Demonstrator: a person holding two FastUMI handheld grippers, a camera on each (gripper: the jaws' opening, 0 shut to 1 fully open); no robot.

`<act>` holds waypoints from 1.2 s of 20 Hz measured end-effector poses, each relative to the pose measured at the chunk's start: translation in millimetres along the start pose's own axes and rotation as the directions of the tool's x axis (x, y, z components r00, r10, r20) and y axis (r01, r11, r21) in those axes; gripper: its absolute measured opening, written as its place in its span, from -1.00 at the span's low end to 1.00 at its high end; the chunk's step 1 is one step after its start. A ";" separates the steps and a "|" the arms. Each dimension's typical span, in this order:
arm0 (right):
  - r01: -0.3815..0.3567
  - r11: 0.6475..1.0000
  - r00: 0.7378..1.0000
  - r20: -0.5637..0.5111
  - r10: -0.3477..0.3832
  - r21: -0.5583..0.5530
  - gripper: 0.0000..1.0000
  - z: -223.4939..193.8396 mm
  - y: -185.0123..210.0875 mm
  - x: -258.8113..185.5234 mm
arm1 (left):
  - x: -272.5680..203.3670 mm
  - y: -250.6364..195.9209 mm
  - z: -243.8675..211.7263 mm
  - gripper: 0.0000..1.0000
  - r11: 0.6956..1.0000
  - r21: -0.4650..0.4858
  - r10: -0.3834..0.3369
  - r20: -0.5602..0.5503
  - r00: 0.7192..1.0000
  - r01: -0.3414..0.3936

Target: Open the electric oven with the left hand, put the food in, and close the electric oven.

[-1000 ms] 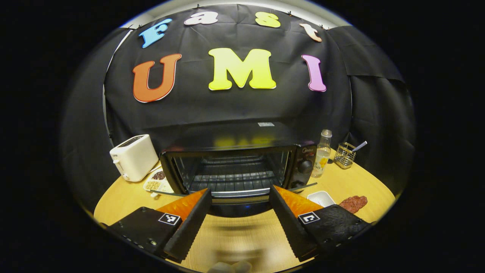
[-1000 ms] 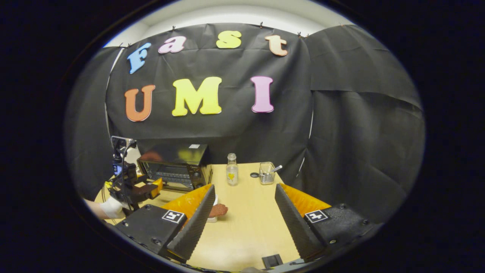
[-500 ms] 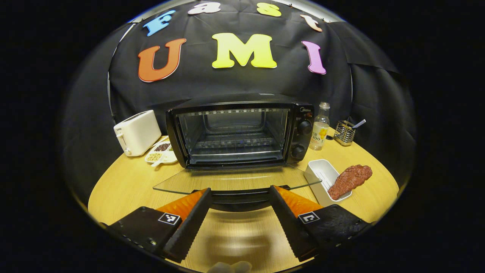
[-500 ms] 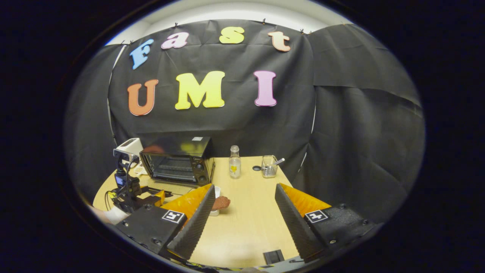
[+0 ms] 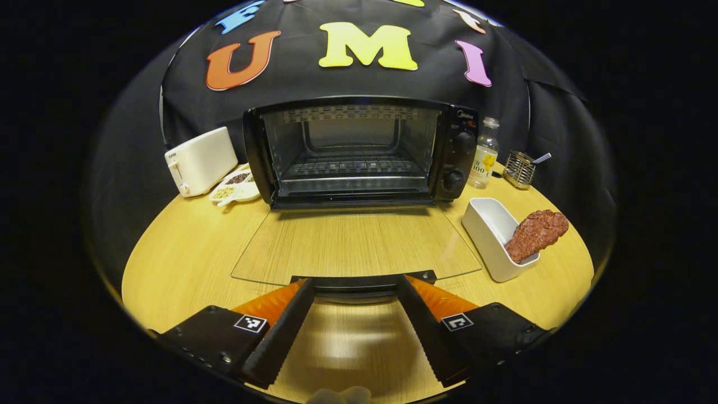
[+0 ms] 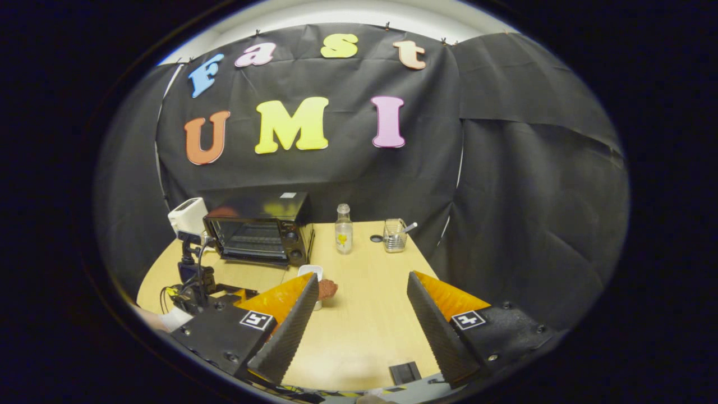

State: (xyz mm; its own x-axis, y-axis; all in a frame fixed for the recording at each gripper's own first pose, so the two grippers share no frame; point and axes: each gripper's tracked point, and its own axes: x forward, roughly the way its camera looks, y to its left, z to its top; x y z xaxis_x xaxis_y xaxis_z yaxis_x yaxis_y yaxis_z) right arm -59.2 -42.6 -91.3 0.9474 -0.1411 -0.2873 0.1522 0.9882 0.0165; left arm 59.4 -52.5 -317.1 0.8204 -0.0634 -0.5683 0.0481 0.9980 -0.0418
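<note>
One step done: oven (image 5: 359,151) door (image 5: 356,244) flat on bench (image 5: 185,247). Left gripper (image 5: 353,320) fingers spread at door handle, gripping nothing. Right gripper (image 6: 359,325) open too. Next: grab meat (image 5: 535,233) in tray (image 5: 491,224) right of door, load onto rack.

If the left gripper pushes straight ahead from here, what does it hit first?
Probably the oven door handle, right between the left gripper's open fingers. Beyond it come the lowered glass door and the oven cavity. Depth is uncertain.
</note>
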 end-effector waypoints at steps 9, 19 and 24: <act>-0.013 1.000 0.999 -0.031 0.013 0.008 1.00 -13.3 15.1 4.7 | 2.2 -0.4 -2.2 0.94 1.000 0.014 0.000 -0.016 1.000 0.000; -0.122 0.992 0.988 -0.091 0.125 0.041 1.00 -40.0 33.1 51.1 | -28.8 30.8 30.5 0.94 1.000 0.025 0.001 0.111 0.994 -0.004; -0.274 0.952 0.921 -0.249 0.300 0.134 1.00 -79.3 51.1 123.7 | -78.1 59.8 50.2 0.94 0.999 0.014 0.048 0.186 0.981 -0.051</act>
State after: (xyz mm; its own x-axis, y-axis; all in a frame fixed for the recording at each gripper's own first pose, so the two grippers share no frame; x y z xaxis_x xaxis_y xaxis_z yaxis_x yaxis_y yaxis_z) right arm 43.4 -4.8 -202.0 0.8479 0.1812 -0.4982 -0.0771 0.9719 0.2223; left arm 26.8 12.5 -234.0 0.9135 -0.0131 -0.4066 0.0139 0.9999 -0.0010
